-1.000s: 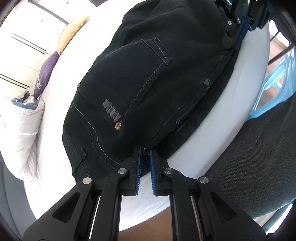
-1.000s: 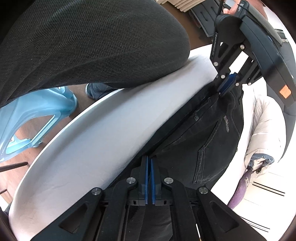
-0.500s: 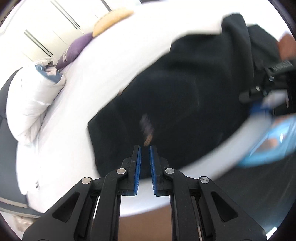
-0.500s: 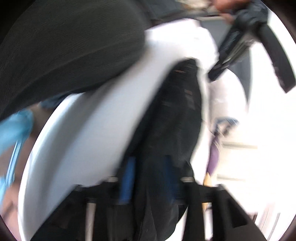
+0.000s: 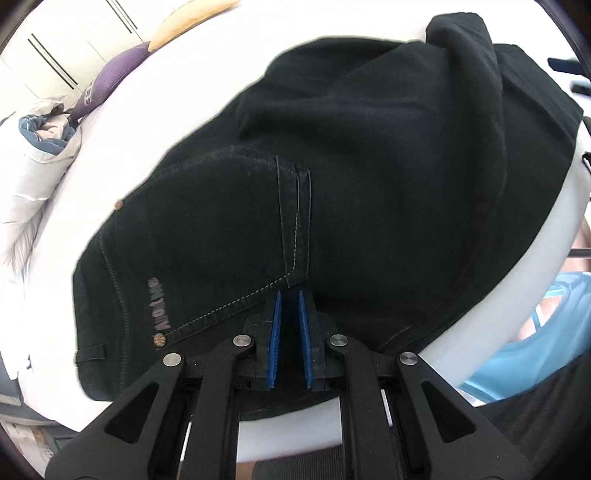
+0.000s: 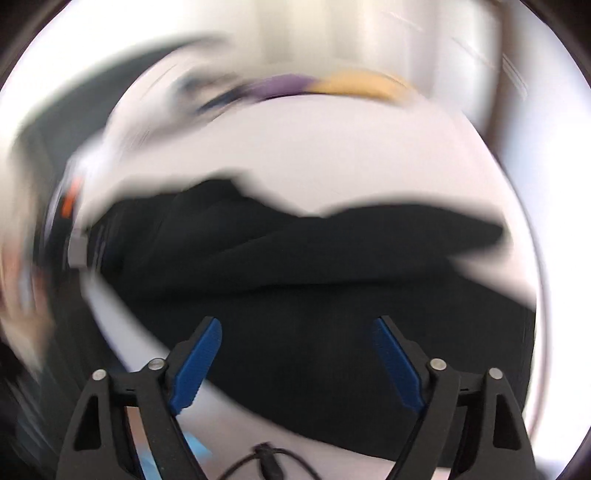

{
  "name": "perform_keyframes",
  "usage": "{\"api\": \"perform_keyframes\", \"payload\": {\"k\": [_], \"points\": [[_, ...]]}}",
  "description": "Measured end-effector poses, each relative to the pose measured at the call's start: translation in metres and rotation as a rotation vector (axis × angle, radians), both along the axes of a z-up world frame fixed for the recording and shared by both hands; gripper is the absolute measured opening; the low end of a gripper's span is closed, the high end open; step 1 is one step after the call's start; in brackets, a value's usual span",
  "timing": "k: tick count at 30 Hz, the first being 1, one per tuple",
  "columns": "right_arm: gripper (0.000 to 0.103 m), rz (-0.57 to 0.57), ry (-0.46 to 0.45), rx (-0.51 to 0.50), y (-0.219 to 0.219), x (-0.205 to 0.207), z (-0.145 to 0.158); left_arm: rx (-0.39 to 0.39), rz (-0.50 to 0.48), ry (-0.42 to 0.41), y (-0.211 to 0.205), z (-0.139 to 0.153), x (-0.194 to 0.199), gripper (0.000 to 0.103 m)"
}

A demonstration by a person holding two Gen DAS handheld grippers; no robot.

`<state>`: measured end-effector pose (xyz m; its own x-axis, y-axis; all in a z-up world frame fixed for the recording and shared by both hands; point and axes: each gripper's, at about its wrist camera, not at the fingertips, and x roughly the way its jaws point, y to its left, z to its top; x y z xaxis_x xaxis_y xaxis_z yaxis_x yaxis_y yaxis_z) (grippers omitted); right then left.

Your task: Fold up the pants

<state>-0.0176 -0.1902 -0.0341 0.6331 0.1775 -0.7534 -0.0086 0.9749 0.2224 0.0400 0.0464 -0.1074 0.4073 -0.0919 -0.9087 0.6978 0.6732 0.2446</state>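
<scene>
Black jeans (image 5: 369,166) lie on a white bed (image 5: 184,92), back pocket and waistband toward the left, with a fold of leg cloth draped over the far right. My left gripper (image 5: 289,295) hangs just above the pocket's lower corner. It is shut, only a dark slit shows between its blue pads, and I cannot tell whether cloth is pinched there. The right wrist view is blurred. In it my right gripper (image 6: 297,325) hovers over the jeans (image 6: 295,266). Its jaws are opening wide and the pads touch nothing.
A purple pillow (image 5: 114,70) and a yellow pillow (image 5: 192,18) sit at the bed's far side. A bunched white duvet (image 5: 29,166) lies at the left. A light blue plastic stool (image 5: 546,332) and a person's dark grey leg (image 5: 517,424) are beside the near right edge.
My right gripper let go of the jeans' edge, opened and swung round to look across the bed. My left gripper moved from the near edge to above the back pocket and rolled.
</scene>
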Motion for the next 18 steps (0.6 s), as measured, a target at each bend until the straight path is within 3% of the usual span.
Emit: {"api": "perform_keyframes", "payload": {"k": [1, 3, 6, 8, 11, 13, 17, 18], "points": [[0.08, -0.122, 0.012, 0.194, -0.045, 0.002, -0.005, -0.026, 0.009, -0.007, -0.003, 0.008, 0.002, 0.01], [0.079, -0.283, -0.009, 0.436, -0.103, 0.002, -0.017, -0.057, 0.038, -0.002, -0.007, 0.014, 0.01, 0.01], [0.075, -0.426, -0.053, 0.645, -0.16, 0.005, -0.033, -0.05, 0.098, 0.081, -0.012, -0.004, 0.03, 0.01], [0.075, -0.476, -0.057, 0.762, -0.184, 0.012, -0.043, -0.074, 0.125, 0.072, -0.016, -0.01, 0.037, 0.009], [0.074, -0.534, -0.046, 0.84, -0.204, 0.023, -0.06, -0.117, 0.184, 0.113, -0.017, -0.01, 0.05, 0.009], [0.068, -0.56, -0.024, 0.89, -0.21, 0.033, -0.07, -0.11, 0.179, 0.114, -0.009, -0.011, 0.051, 0.009], [0.065, -0.563, -0.019, 0.903, -0.204, 0.054, -0.072, -0.099, 0.18, 0.113, -0.013, -0.013, 0.055, 0.009], [0.06, -0.568, -0.013, 0.903, -0.206, 0.06, -0.073, -0.1, 0.18, 0.109, -0.015, -0.014, 0.056, 0.009]]}}
